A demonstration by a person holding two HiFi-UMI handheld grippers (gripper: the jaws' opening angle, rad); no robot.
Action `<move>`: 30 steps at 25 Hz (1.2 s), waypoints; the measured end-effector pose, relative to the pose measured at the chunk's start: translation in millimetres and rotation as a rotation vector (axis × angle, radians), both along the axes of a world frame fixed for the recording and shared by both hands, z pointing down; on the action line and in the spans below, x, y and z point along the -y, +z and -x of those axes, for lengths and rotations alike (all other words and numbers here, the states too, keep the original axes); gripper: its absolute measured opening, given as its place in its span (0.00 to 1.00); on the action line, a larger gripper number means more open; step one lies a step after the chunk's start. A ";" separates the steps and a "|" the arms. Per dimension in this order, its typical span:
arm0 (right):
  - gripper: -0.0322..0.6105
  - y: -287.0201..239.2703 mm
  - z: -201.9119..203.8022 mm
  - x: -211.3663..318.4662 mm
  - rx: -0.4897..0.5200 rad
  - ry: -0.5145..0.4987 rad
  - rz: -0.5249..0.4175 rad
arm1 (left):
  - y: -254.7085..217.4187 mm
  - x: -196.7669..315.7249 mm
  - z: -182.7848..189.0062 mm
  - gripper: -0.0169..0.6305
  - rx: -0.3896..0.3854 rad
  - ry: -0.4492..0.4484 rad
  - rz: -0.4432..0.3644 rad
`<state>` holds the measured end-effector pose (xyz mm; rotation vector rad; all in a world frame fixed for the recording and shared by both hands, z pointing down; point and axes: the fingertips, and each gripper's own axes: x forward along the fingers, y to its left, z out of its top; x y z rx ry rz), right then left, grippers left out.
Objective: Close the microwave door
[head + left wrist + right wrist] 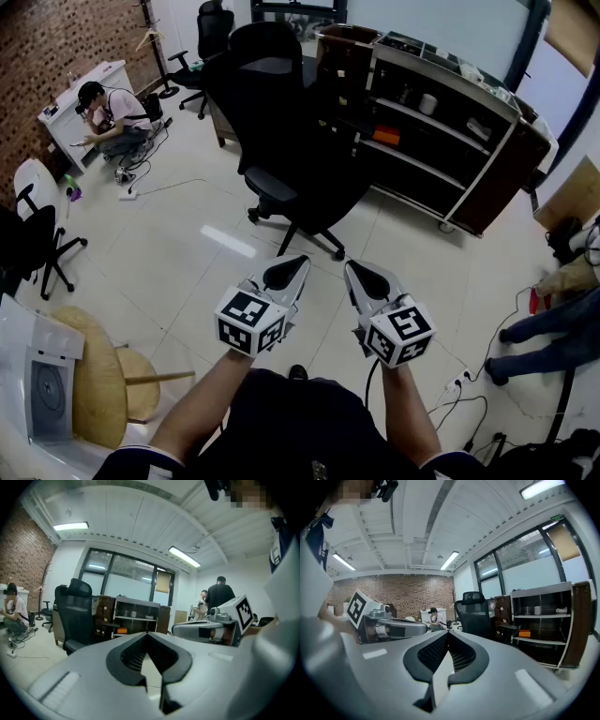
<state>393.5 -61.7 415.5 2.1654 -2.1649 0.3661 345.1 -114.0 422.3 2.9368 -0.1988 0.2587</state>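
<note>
— Where is the microwave sitting?
— Possibly that white box with the grey round-marked panel [37,389], lower left (I cannot be sure). The left gripper [298,262] and right gripper [352,267] are pointing elsewhere, fingers pressing together, empty.
— Risk?
— Swinging round blind and clipping the tan woven seat [94,394].

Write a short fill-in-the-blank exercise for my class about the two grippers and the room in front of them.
1. The left gripper and the right gripper each have their jaws ____, with nothing between them.
2. The office chair standing ahead of both grippers is ____ in colour.
3. The wall beside the crouching person is made of ____.

Missing words: shut; black; brick.
</note>
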 end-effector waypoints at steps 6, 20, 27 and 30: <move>0.05 -2.3 25.4 21.3 -0.013 -0.073 -0.007 | -0.6 19.6 29.2 0.04 0.003 -0.075 -0.019; 0.05 -7.7 170.3 90.0 -0.037 -0.485 -0.012 | -0.2 65.1 192.4 0.04 0.012 -0.491 -0.021; 0.05 -10.9 258.8 110.7 -0.038 -0.709 -0.015 | 0.8 68.2 286.8 0.04 0.021 -0.718 -0.009; 0.05 -11.6 297.7 115.0 -0.040 -0.813 -0.013 | 0.0 64.7 327.0 0.04 0.021 -0.822 -0.004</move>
